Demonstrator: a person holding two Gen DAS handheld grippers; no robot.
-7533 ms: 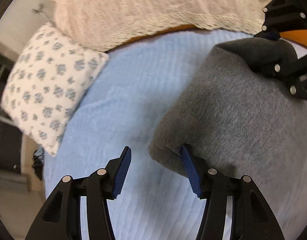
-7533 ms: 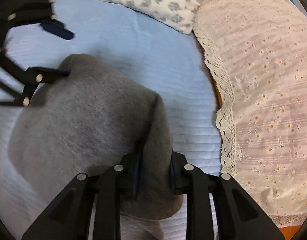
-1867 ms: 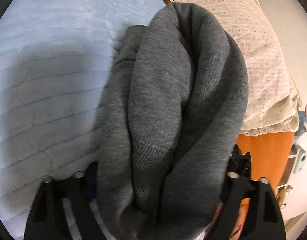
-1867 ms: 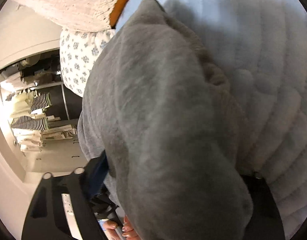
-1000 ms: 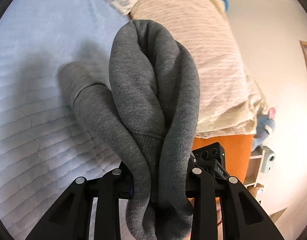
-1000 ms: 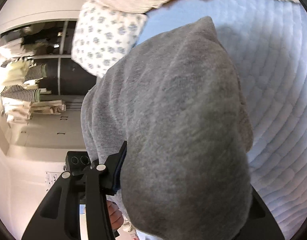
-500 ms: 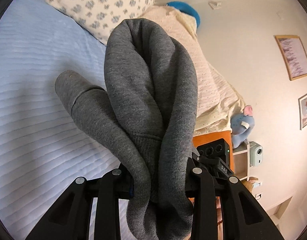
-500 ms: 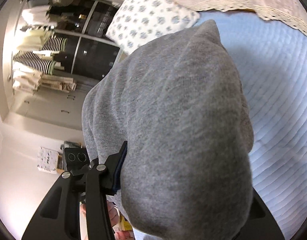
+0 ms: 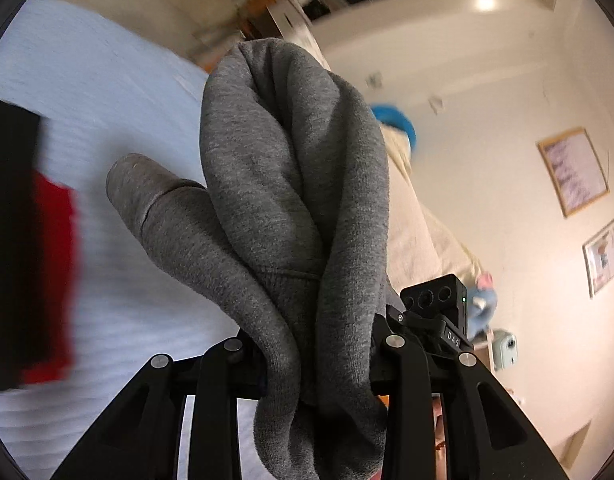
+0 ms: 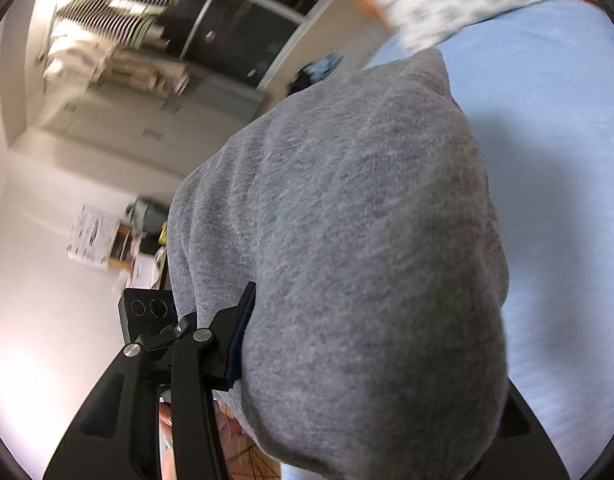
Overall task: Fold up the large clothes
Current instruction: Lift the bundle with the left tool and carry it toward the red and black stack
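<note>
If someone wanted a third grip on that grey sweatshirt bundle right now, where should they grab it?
Probably the loose sleeve end of the grey sweatshirt. It sticks out free to the left of the thick roll, so come from that side. The left tool and right tool already clamp the bulky middle.

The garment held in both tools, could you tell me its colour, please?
Plain heather grey garment, clearest in the left wrist view.
</note>
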